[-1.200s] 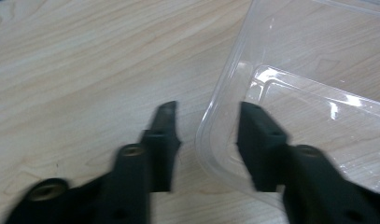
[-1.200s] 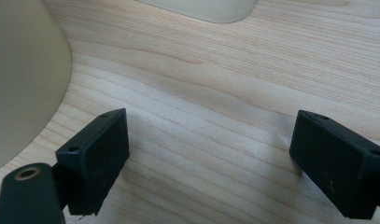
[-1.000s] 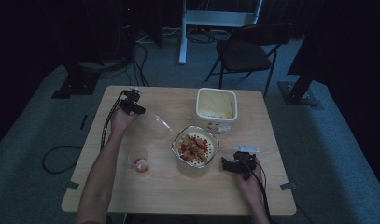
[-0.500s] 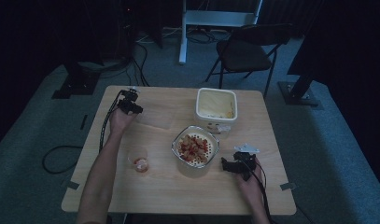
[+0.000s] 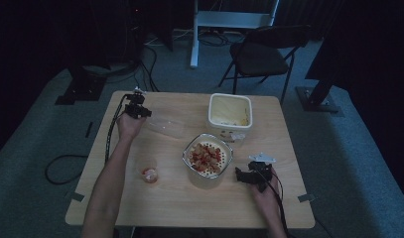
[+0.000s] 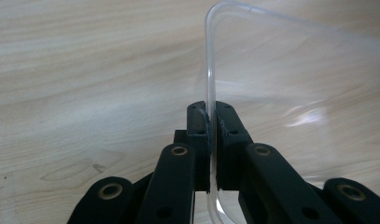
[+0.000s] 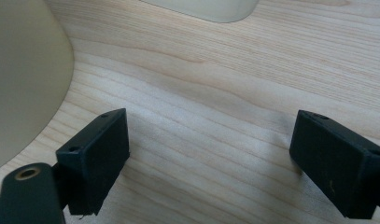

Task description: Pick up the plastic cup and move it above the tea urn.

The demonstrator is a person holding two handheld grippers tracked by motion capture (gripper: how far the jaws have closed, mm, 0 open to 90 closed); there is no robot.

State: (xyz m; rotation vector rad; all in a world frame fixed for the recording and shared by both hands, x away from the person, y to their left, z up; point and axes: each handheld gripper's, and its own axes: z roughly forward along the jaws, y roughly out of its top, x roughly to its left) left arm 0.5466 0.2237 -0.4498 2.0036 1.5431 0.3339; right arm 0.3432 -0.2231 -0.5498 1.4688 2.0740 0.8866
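Now the left hand-held gripper (image 6: pixel 210 122) pinches the clear plastic lid's (image 6: pixel 290 88) rim; lift it level toward the fruit-filled container (image 5: pixel 207 159), right hand-held gripper (image 7: pixel 208 158) open, empty.

The bench (image 6: pixel 85 70) is pale wood with a fine grain – smooth and matt. The lid (image 6: pixel 290 84) is clear plastic, glossy, with soft reflections. The left tongs (image 6: pixel 211 121) are black matt plastic with brass-coloured rivets.

Clear lid (image 6: pixel 290 93) cut off at right edge, cream tub (image 7: pixel 24 70) cropped left
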